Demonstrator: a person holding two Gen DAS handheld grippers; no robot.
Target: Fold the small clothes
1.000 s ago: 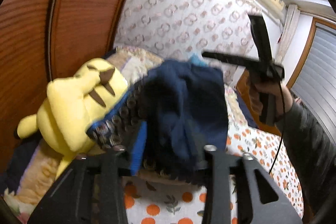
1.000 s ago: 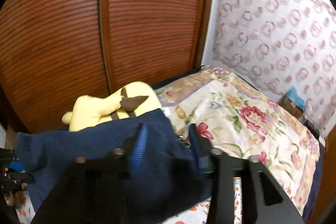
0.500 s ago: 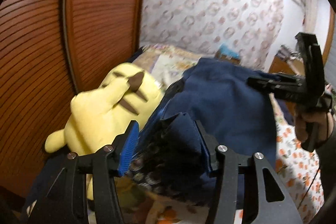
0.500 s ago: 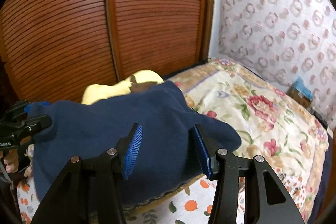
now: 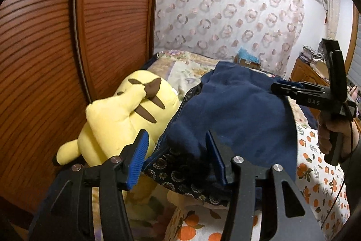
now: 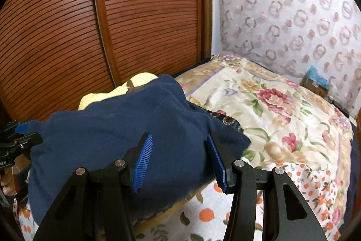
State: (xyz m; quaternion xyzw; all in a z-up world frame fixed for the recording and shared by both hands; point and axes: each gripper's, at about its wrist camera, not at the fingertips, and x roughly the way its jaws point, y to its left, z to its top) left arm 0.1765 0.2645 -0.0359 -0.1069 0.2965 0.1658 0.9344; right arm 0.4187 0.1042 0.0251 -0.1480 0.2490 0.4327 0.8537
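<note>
A folded navy blue garment [image 5: 237, 114] lies on a dark patterned pillow [image 5: 180, 175] on the bed; it also shows in the right wrist view [image 6: 117, 134]. My left gripper [image 5: 178, 159] is open, its blue pads on either side of the garment's near corner, not closed on it. My right gripper [image 6: 180, 162] is open over the garment's near edge, holding nothing. The right gripper also shows in the left wrist view [image 5: 291, 87] at the garment's far right edge.
A yellow plush toy [image 5: 121, 119] lies against the pillow's left side, beside the wooden louvred wardrobe doors [image 6: 112, 15]. A floral quilt [image 6: 270, 110] covers the far bed; an orange-print sheet [image 5: 315, 175] covers the near part. A cardboard box [image 6: 315, 83] sits by the wall.
Both grippers opened and let go of the navy garment, which dropped from hanging to lying spread on the pillow. Both grippers drew back slightly.
</note>
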